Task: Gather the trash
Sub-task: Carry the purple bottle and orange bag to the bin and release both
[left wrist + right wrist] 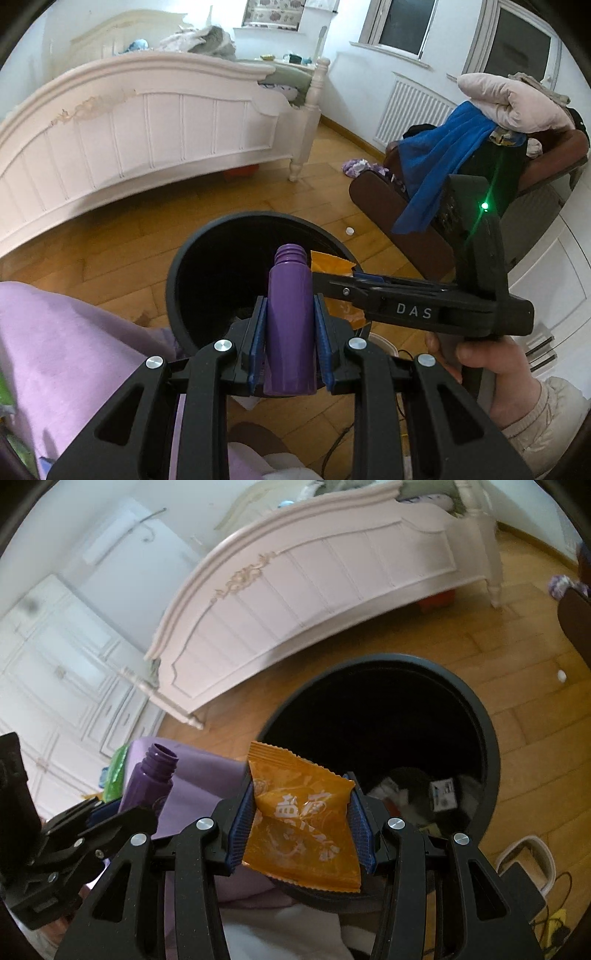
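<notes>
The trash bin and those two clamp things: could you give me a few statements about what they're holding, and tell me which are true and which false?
1. The left gripper is shut on a purple bottle. True.
2. The purple bottle has its cap screwed on. False: its threaded neck is bare and open.
3. The right gripper holds an orange snack wrapper. True.
4. The black trash bin is completely empty. False: some paper and packaging already lie at its bottom.
5. A small white cap lies on the wooden floor beyond the bin. True.
6. The wrapper has already been dropped into the bin. False: it is clamped between the gripper's blue pads, at the bin's near rim.
</notes>
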### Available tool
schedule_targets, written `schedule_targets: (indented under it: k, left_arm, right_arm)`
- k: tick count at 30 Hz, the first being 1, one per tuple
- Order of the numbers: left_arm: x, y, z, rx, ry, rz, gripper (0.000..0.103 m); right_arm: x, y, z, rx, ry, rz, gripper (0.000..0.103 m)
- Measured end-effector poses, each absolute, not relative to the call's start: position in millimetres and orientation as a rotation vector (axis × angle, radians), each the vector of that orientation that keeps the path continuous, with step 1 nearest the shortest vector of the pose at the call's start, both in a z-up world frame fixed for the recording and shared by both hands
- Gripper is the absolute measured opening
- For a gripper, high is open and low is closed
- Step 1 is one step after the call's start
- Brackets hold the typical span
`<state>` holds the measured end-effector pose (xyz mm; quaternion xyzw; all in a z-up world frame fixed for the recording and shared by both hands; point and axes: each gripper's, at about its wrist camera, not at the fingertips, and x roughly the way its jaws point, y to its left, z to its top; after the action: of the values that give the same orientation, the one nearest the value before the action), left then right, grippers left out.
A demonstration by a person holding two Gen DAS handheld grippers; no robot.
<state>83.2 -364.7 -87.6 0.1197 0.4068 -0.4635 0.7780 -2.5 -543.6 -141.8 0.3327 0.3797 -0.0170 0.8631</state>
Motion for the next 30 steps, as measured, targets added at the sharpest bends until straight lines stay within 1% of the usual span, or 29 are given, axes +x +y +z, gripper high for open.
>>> schedule_targets:
  k: [11, 22, 25, 27, 29, 30]
  left_arm:
    - [92, -384, -103, 0.274, 0.934, -0.997, 0.025]
    - [97, -391, -104, 0.276, 0.944, -0.984, 0.026]
    - [98, -391, -104, 0.281, 0.935, -0.973, 0.027]
    - [97, -391, -103, 0.287, 0.924, -0.97, 0.028]
    - [95, -391, -102, 0.286, 0.919, -0.974, 0.028]
    - [95, -391, -102, 0.285, 0.914, -0.974, 0.033]
  right_arm:
    - [-9, -561, -165, 0.742, 0.822, -0.068, 0.047]
    - [-7, -563, -176, 0.757, 0.839, -0.073, 0.048]
    - [-8, -564, -177, 0.77, 0.839, -0.081, 0.052]
    - [-9, -565, -176, 0.775, 0.836, -0.088, 0.06]
    - [-10, -565, -175, 0.77, 0.832, -0.101, 0.064]
    - [-11, -564, -174, 0.766, 0.832, -0.104, 0.064]
